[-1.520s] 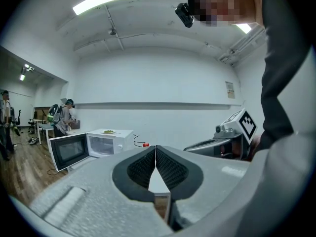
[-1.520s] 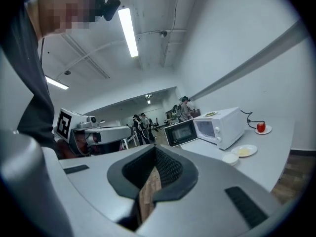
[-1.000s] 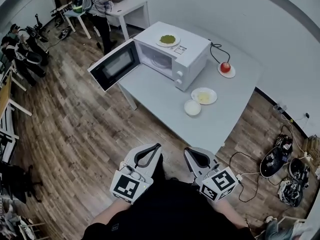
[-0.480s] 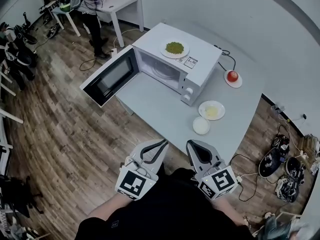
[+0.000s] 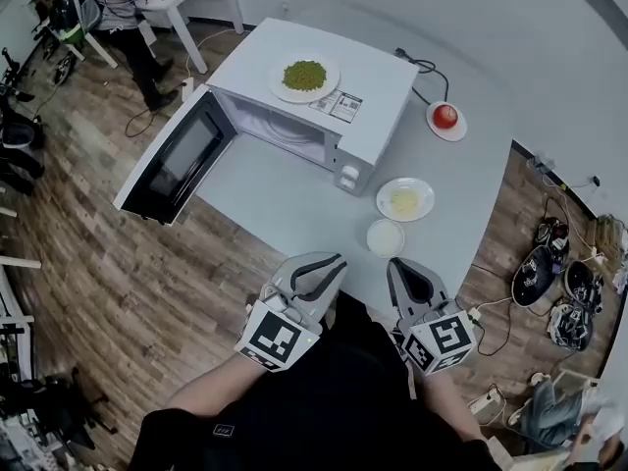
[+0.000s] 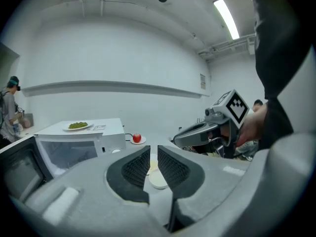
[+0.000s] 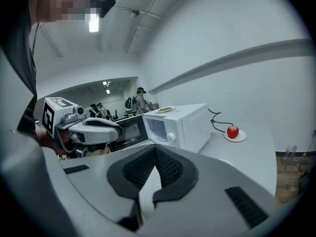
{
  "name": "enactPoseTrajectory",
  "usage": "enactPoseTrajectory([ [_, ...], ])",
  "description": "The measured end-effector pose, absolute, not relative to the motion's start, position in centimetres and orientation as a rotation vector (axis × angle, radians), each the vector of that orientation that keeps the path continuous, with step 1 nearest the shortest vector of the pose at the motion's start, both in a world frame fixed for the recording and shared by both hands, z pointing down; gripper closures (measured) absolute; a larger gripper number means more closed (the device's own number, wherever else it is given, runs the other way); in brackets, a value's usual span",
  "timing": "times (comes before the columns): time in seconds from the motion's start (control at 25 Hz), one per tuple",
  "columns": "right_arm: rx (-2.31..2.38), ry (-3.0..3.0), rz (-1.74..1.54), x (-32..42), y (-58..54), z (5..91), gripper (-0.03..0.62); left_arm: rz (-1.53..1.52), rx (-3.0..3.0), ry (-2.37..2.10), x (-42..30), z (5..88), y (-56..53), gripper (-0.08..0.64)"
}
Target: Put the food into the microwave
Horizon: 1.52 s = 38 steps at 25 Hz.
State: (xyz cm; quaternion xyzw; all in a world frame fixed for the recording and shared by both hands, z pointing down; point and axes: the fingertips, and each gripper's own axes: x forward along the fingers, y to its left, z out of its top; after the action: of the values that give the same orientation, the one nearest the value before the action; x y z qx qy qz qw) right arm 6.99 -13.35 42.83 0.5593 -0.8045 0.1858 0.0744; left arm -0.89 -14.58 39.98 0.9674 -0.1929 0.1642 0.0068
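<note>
Left gripper [image 5: 336, 262], empty, has just been easing its jaws to a slit; right gripper [image 5: 398, 265] is pressed together, empty. What looks like a plate of peas [image 5: 304, 75] sits atop the open-doored microwave [image 5: 368, 106].

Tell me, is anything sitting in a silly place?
Yes, one thing: the plate of green food sits on top of the microwave, not down on the table. The microwave door hangs wide open, ready for food. Nothing looks spilled or broken.
</note>
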Motion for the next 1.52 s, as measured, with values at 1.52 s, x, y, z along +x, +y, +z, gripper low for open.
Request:
enactPoseTrajectory([
  [1.52,1.807,-2.153,0.872,14.8,-14.5,60.2,0.578,1.762,3.135,0.484,10.8,67.1,-13.3,0.364],
])
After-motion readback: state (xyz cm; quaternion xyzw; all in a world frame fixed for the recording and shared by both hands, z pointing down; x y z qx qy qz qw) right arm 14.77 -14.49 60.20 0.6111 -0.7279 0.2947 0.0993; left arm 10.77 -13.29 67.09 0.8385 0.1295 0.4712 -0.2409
